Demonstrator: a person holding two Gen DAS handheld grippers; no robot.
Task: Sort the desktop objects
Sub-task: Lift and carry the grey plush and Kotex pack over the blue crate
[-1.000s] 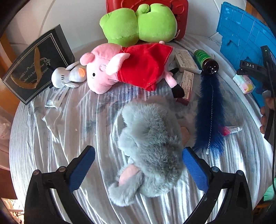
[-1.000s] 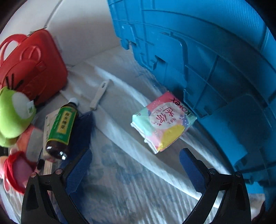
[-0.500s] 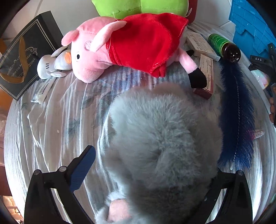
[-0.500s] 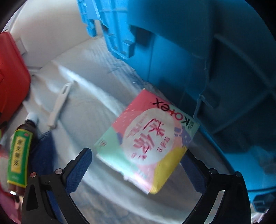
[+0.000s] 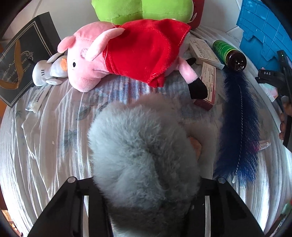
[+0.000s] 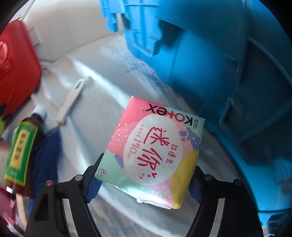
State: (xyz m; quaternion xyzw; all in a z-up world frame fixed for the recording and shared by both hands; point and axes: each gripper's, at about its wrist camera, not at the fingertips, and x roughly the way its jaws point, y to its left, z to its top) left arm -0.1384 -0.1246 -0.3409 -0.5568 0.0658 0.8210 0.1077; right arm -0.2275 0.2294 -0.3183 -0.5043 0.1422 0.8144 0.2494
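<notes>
My left gripper (image 5: 146, 193) is shut on a fluffy grey plush toy (image 5: 144, 155) that fills the lower middle of the left wrist view and hides the pads. My right gripper (image 6: 144, 176) is shut on a pink, green and yellow Kotex pack (image 6: 155, 151), held beside the blue plastic crate (image 6: 228, 73). Behind the grey toy lie a pink pig plush in a red dress (image 5: 127, 54), a green plush (image 5: 144, 9) and a small white plush (image 5: 49, 71).
A dark blue fluffy brush (image 5: 239, 125), a green-labelled brown bottle (image 5: 230, 52), small medicine boxes (image 5: 206, 52) and a black gift bag (image 5: 21, 63) lie on the striped cloth (image 5: 45, 145). A red case (image 6: 16, 63) and a white clip (image 6: 73, 102) show in the right wrist view.
Both grippers moved in and closed: the left on the grey plush toy, the right on the Kotex pack, which now sits between its jaws.
</notes>
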